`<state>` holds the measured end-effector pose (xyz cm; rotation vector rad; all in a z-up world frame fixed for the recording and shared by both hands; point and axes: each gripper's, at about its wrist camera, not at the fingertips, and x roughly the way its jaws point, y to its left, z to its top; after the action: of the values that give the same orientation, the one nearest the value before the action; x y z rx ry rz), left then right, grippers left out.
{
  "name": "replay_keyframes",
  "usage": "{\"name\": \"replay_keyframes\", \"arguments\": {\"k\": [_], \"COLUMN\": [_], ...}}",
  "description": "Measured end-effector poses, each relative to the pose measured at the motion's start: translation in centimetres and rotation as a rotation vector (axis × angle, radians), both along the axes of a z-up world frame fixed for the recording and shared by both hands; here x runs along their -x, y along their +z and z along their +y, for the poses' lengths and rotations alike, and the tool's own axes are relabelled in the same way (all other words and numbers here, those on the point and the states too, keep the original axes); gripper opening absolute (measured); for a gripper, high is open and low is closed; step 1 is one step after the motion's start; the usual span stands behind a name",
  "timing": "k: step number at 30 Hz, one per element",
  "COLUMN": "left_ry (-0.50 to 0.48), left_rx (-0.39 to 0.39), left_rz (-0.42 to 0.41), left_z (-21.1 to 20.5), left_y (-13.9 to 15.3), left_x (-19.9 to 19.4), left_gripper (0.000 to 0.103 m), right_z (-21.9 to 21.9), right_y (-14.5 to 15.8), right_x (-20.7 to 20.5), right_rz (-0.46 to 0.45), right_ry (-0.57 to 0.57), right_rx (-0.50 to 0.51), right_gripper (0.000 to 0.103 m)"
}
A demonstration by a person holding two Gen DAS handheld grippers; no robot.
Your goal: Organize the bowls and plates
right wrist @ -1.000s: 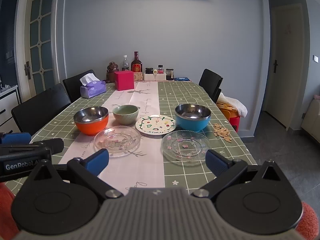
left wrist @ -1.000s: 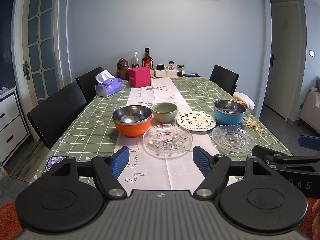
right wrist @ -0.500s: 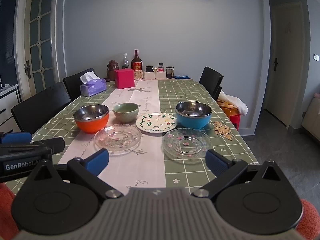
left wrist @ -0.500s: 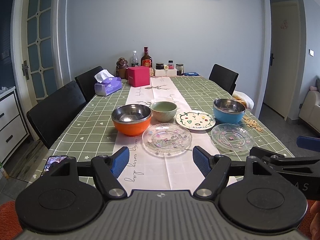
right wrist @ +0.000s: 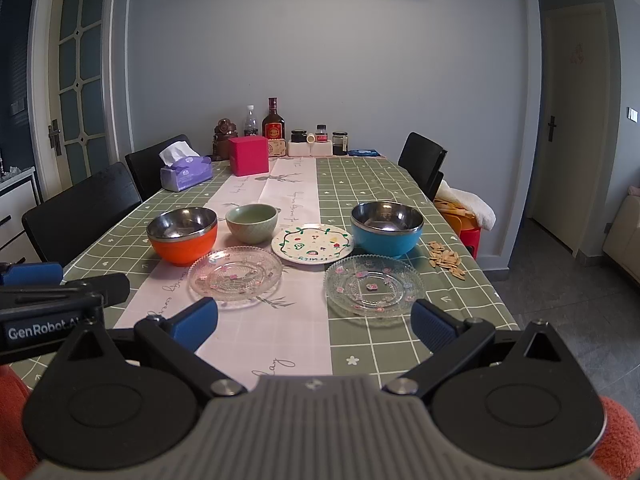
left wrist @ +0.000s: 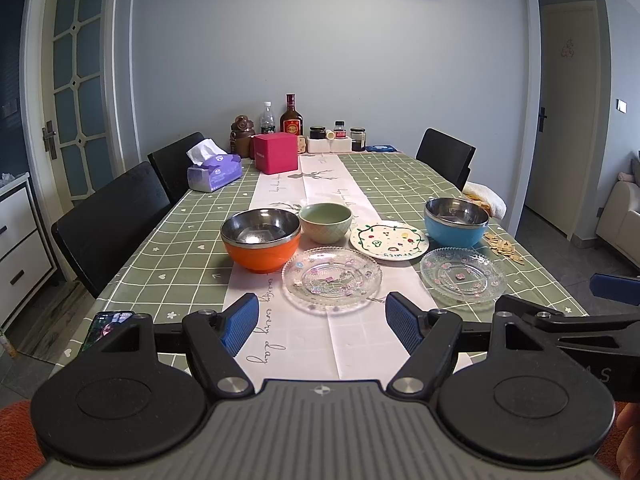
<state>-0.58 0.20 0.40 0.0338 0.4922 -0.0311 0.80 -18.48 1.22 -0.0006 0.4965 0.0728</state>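
With both my tongs hanging wide and empty over the near table edge, nothing is sorted yet. My left gripper (left wrist: 322,322) faces the nearer glass plate (left wrist: 332,279); my right gripper (right wrist: 314,322) lines up by the other glass plate (right wrist: 374,285). Orange bowl (left wrist: 261,239), green bowl (left wrist: 326,222), painted plate (left wrist: 389,239), blue bowl (left wrist: 456,222) all sit apart, unstacked. Everything's left to do.

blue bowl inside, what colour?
Bare silver metal inside the blue bowl; clearest in the right wrist view.
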Motion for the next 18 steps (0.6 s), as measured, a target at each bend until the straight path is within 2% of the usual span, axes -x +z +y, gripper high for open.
{"name": "replay_keyframes", "arguments": {"k": [7,14,18], "left_ry": [0.002,-0.002,-0.025], "left_rx": [0.007,0.054,0.064], "left_rz": [0.002,0.032,0.051], "left_z": [-0.2,0.5,1.2], "left_y": [-0.2,-0.9,-1.2], "left_x": [-0.1,-0.9,-1.8], "left_gripper": [0.086,0.085,0.077], "right_z": [0.0,0.2,0.3], "right_y": [-0.2,-0.5,-0.9], "right_x": [-0.2,-0.9,-1.4], "right_rz": [0.010,0.017,-0.010], "right_ry": [-0.003,-0.002,0.056], "right_rx": [0.001,0.003,-0.008], "right_gripper": [0.100,0.100,0.100]}}
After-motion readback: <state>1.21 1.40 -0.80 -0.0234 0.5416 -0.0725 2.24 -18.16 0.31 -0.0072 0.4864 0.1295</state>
